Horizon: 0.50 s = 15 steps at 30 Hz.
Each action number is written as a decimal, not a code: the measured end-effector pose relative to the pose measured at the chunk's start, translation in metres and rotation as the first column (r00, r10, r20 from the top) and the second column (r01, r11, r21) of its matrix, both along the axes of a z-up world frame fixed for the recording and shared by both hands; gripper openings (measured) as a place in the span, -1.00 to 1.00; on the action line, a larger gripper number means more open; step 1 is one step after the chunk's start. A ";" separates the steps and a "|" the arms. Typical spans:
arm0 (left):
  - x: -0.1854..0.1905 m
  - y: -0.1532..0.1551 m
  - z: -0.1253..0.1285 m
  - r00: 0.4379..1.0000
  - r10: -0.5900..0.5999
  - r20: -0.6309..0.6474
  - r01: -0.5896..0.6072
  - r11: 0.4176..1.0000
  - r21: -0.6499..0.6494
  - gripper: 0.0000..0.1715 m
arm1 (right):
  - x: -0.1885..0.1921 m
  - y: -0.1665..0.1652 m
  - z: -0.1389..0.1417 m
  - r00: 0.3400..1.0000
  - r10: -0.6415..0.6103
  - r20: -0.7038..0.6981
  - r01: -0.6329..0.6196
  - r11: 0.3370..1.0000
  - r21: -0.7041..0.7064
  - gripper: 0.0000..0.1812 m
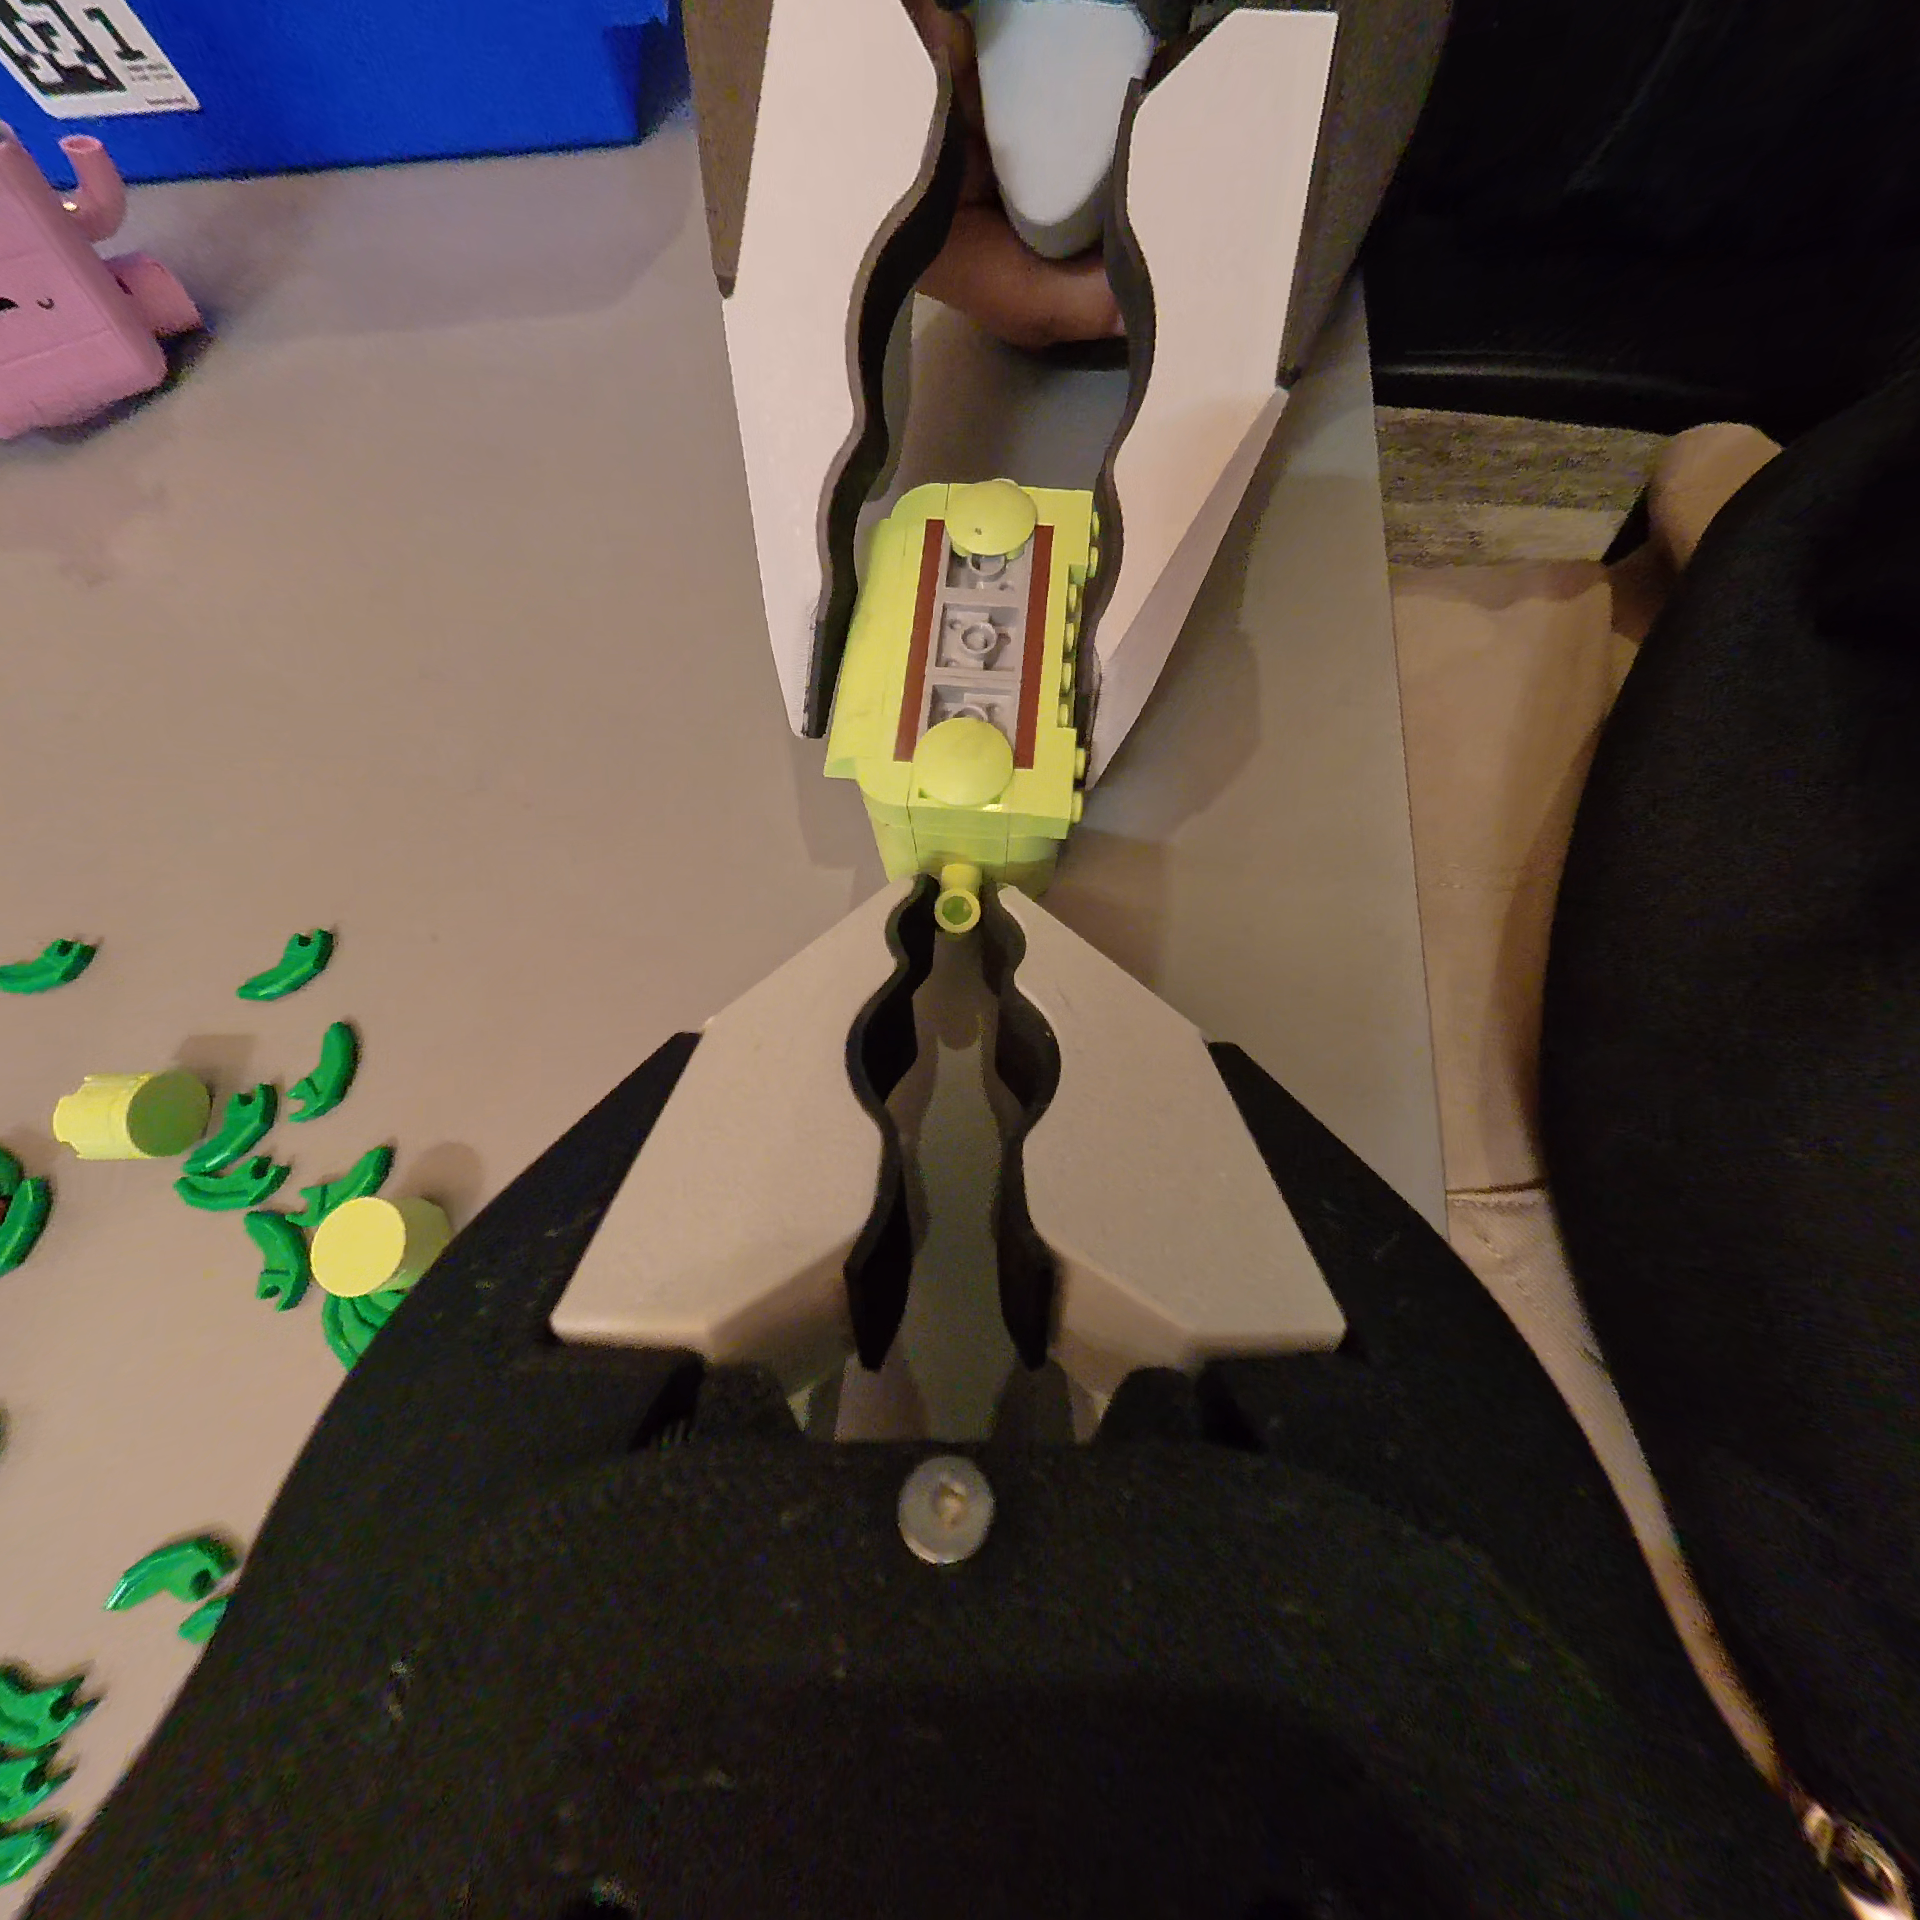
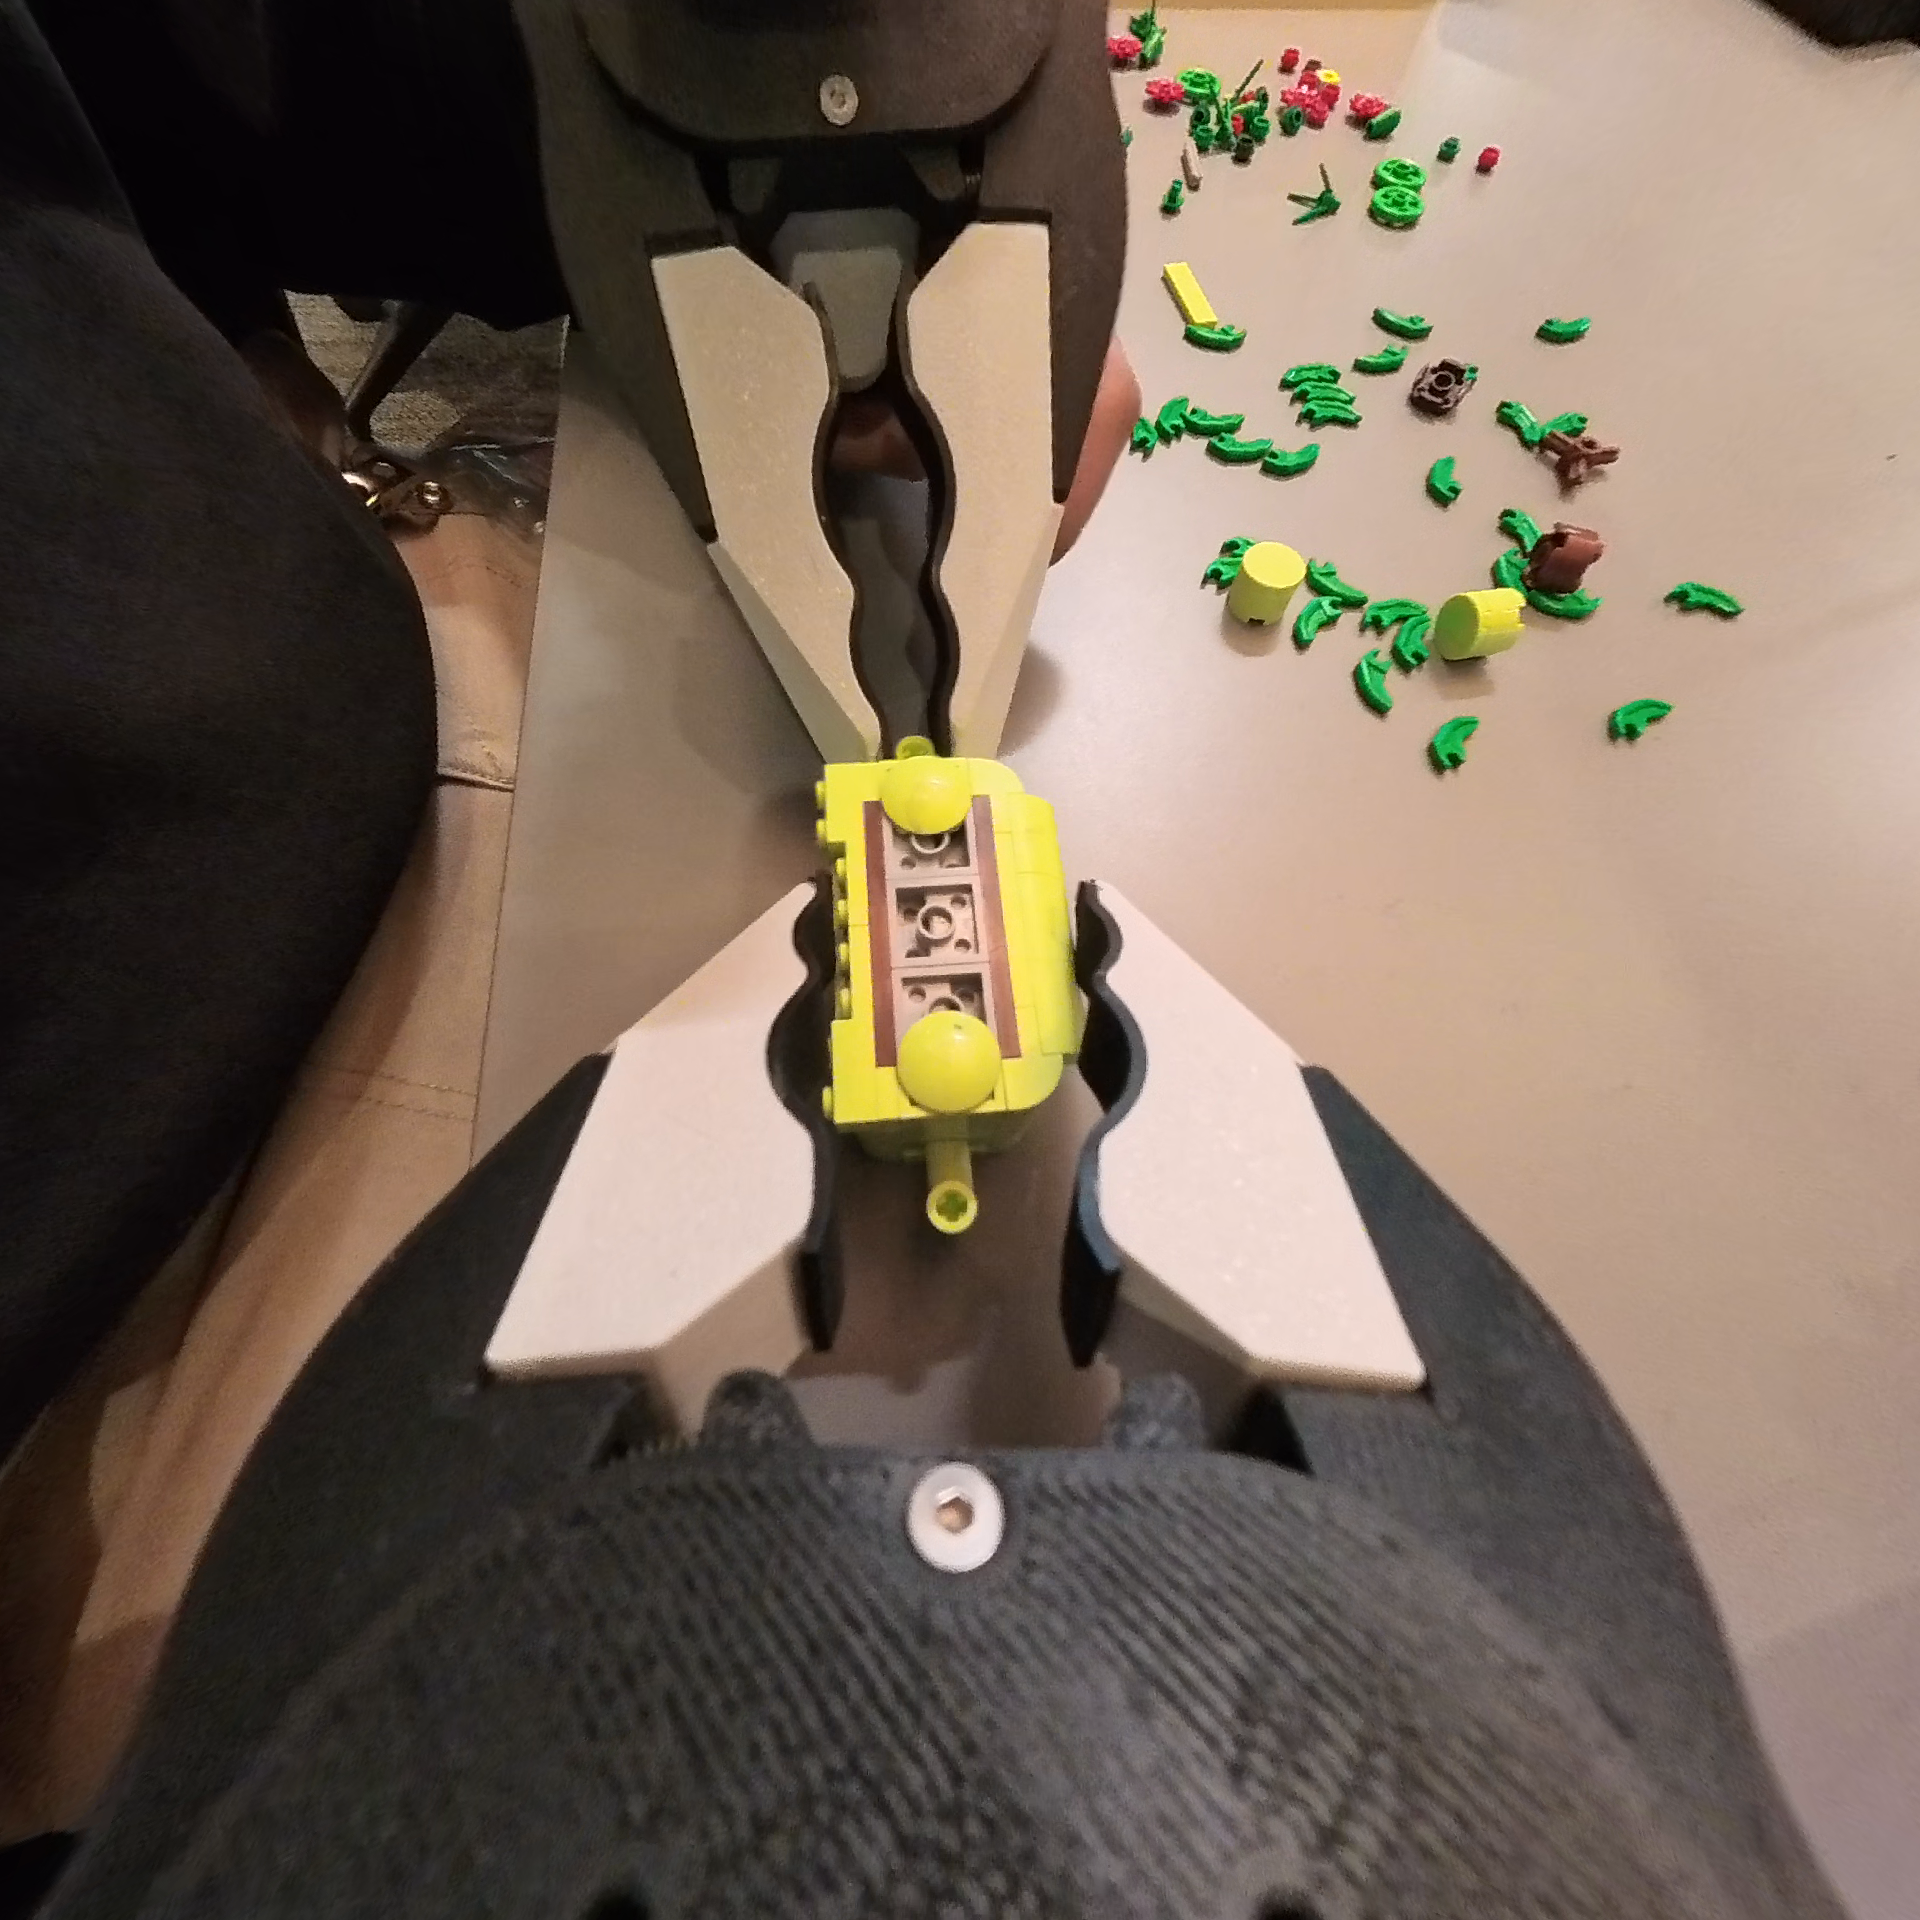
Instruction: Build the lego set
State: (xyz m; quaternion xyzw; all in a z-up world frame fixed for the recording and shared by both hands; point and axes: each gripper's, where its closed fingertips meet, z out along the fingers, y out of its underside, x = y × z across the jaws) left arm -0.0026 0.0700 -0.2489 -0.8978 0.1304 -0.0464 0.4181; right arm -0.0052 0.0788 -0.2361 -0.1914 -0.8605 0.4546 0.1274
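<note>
A lime-green brick block (image 2: 1039,914) with a grey and brown strip on top and two lime domes is held just above the table near its edge. My right gripper (image 2: 948,896) is shut on the block's long sides. The block also shows in the left wrist view (image 1: 883,665), between the right gripper's fingers (image 1: 790,468). A lime pin (image 1: 957,906) sticks out of the block's end. My left gripper (image 1: 956,891) is shut on that pin, facing the right gripper. A second pin (image 2: 951,1195) sticks out of the block's other end, between my right fingers.
Green leaf pieces (image 2: 1320,400) and two lime cylinders (image 2: 1262,582) (image 2: 1475,623) lie scattered on the beige table (image 2: 1455,1039). Red flower pieces (image 2: 1299,99) and brown pieces (image 2: 1444,384) lie farther off. A pink model (image 1: 62,312) and a blue box (image 1: 395,73) stand at the back. A person's dark clothing (image 1: 1745,935) is past the table edge. My left and right fingertips are right by each other. My right gripper's tips are some 20 cm from the pink model (image 1: 62,312).
</note>
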 end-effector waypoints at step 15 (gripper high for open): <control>-0.003 -0.001 0.005 0.999 0.019 0.028 -0.020 0.999 0.028 -0.83 | -0.001 0.001 0.000 1.000 -0.019 -0.004 0.019 1.000 0.002 -0.49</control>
